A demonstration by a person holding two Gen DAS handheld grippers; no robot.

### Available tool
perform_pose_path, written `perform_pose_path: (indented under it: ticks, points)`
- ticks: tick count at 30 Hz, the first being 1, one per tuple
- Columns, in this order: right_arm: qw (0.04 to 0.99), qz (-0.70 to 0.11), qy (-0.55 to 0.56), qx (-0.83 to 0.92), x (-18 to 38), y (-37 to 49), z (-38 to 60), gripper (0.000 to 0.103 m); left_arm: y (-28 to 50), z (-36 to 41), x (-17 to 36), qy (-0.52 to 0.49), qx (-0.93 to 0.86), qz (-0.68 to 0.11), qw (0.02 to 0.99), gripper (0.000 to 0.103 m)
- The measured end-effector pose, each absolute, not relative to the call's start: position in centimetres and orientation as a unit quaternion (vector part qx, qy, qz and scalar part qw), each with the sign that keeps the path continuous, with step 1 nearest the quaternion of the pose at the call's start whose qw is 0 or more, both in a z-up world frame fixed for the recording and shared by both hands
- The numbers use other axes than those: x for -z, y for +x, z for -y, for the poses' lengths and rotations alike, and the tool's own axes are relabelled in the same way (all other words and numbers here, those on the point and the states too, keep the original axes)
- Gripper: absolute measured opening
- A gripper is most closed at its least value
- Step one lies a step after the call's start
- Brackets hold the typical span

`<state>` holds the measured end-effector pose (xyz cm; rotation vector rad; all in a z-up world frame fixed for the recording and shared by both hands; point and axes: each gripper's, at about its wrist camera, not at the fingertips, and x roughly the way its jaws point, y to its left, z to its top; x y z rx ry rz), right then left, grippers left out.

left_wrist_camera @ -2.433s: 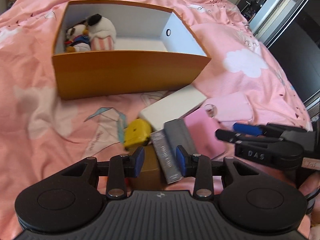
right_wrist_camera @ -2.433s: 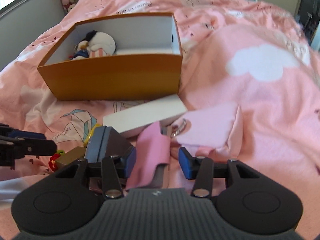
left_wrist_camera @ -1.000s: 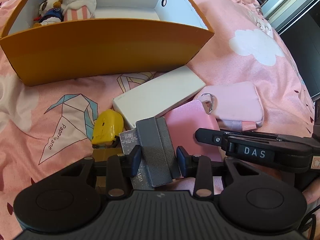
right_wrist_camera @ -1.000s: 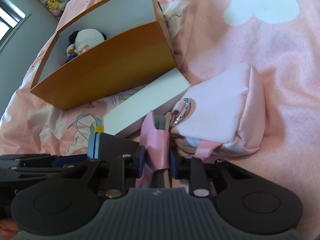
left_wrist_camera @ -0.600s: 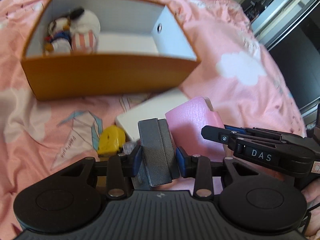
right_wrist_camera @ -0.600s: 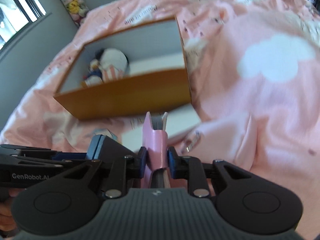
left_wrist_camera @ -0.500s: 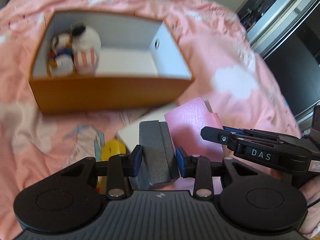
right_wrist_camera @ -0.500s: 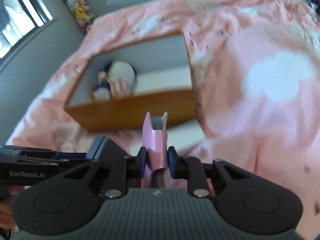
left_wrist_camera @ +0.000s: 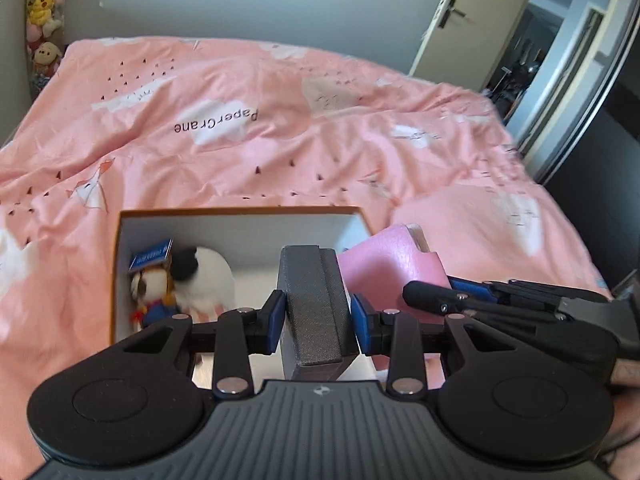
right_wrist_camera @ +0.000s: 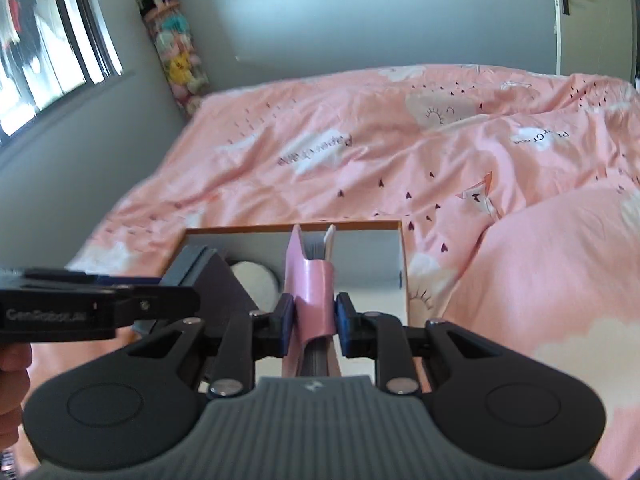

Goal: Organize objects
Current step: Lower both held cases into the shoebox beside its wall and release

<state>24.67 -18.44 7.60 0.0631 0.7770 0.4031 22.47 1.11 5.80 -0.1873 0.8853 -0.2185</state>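
Note:
My left gripper (left_wrist_camera: pixel 318 320) is shut on a dark grey case (left_wrist_camera: pixel 314 300), held up in front of the orange box (left_wrist_camera: pixel 240 212). My right gripper (right_wrist_camera: pixel 313 320) is shut on a pink notebook (right_wrist_camera: pixel 310 292), gripped edge-on above the same orange box (right_wrist_camera: pixel 292 227). In the left wrist view the pink notebook (left_wrist_camera: pixel 390 264) shows to the right with the right gripper's fingers (left_wrist_camera: pixel 436 298) on it. The grey case (right_wrist_camera: pixel 208 280) appears at the left of the right wrist view. Both items hang over the box's open white inside. Plush toys (left_wrist_camera: pixel 180 284) lie in its left end.
The box rests on a pink quilt (left_wrist_camera: pixel 260 128) printed with clouds and paper cranes. A column of plush toys (right_wrist_camera: pixel 176 48) stands in the far corner by a window (right_wrist_camera: pixel 48 40). A door (left_wrist_camera: pixel 472 16) stands open at the far right. A hand (right_wrist_camera: pixel 12 368) shows at the left edge.
Both grippers rose from the bed with the grey case and the pink notebook and now hang over the box. The white box, yellow toy and pink pouch on the quilt dropped out of view.

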Motion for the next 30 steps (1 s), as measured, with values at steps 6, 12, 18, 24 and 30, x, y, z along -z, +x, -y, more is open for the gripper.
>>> perform_pose_path:
  ticks: [6,12,18,24,30]
  points:
    - [0.891,-0.419,-0.031,-0.172,-1.6,31.4,15.1,0.023,29.3,-2.3,0.6,-0.103,0.093,-0.455,0.88,0.04]
    - [0.885,-0.435,-0.088,-0.143,1.6,35.0,12.8,0.023,32.0,-3.0,4.2,-0.119,0.095,-0.467,0.871,0.04]
    - [0.883,-0.426,-0.173,-0.098,3.3,35.6,11.3,0.024,32.5,-3.2,5.3,-0.132,0.098,-0.458,0.874,0.04]
    - [0.879,-0.412,-0.229,-0.072,5.1,35.5,10.6,0.024,33.2,-3.6,5.9,-0.151,0.095,-0.462,0.869,0.04]
    - [0.873,-0.405,-0.252,-0.104,5.2,35.5,10.8,0.025,33.3,-3.1,6.2,-0.151,0.104,-0.472,0.862,0.04]
